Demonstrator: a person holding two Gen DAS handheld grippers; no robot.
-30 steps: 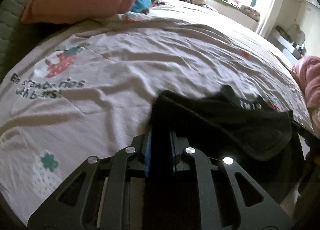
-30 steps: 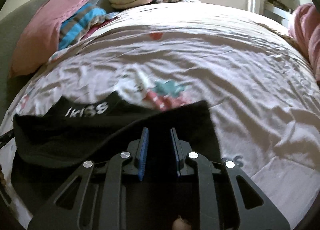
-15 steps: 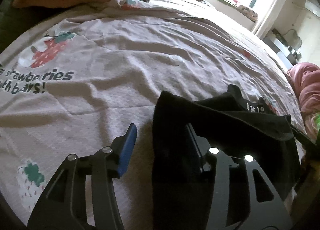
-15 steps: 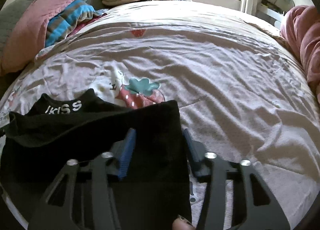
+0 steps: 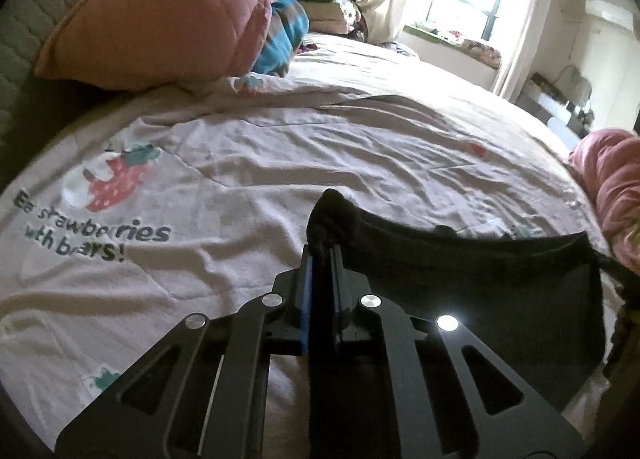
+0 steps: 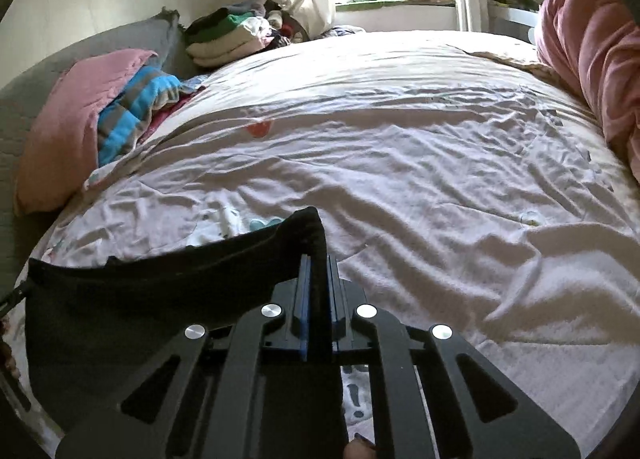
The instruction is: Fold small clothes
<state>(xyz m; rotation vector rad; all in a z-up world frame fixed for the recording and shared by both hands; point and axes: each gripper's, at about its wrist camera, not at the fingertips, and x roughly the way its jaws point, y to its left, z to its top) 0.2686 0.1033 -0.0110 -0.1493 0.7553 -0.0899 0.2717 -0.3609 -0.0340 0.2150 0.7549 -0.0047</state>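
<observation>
Over the near edge of the bed (image 5: pixel 280 147), the left tool (image 5: pixel 320 255) pinches one top corner of the black garment (image 5: pixel 460 259), and the right tool (image 6: pixel 316 263) pinches the other. Its long axis runs left to right along that edge, the body hanging toward the camera. Judged step: lifting it to lay flat. Next, lower it evenly onto the sheet, keeping the span taut.

A: so what's the count here?

B: one black garment (image 5: pixel 460 271), two grippers – left gripper (image 5: pixel 321 255) and right gripper (image 6: pixel 316 265).

A: and on the bed?

B: one pink pillow (image 5: pixel 160 15), one striped blanket (image 5: pixel 286 35), one stack of folded clothes (image 6: pixel 224 37) far left, one pink quilt (image 6: pixel 592 55) on the right.
</observation>
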